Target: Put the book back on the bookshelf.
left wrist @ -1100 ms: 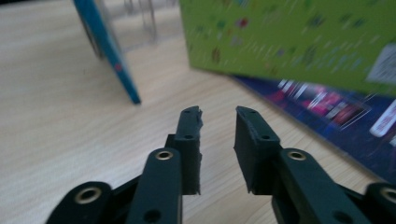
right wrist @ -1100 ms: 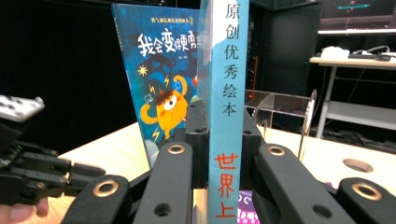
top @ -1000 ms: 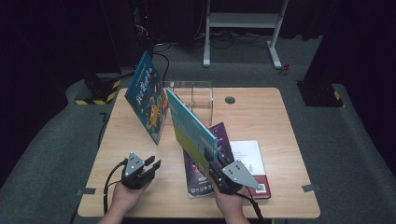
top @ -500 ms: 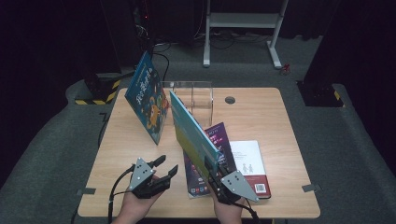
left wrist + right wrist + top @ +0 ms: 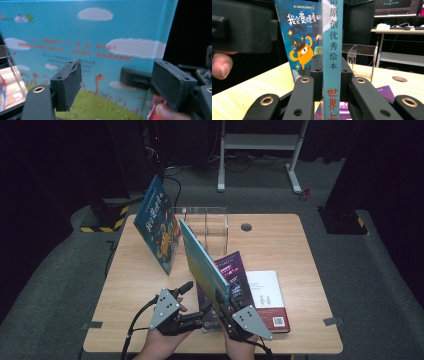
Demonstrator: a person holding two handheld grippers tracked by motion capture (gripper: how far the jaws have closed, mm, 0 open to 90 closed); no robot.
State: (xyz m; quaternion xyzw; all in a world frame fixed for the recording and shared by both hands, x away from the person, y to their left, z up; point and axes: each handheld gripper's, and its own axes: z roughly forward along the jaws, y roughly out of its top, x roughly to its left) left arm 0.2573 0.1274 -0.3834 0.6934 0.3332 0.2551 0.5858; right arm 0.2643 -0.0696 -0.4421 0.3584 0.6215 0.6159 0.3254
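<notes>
Right gripper (image 5: 223, 306): clamped on the spine of the light blue picture book (image 5: 202, 262); in the right gripper view its pads press both sides of the spine near the book's lower end.
Light blue picture book: stands on edge, tilted, near the front middle of the desk (image 5: 280, 240), its cover facing the left gripper.
Left gripper (image 5: 196, 301): jaws wide apart and just opening further; nothing between them. It sits just left of the blue book, and in the left gripper view the book's back cover lies close ahead of the pads, not touched.
Dark blue picture book (image 5: 159, 225): leans upright at the desk's rear left, beside the clear acrylic stand (image 5: 210, 222).
Purple book (image 5: 232, 275): lies flat under the held book, partly on a white book (image 5: 267, 295).
</notes>
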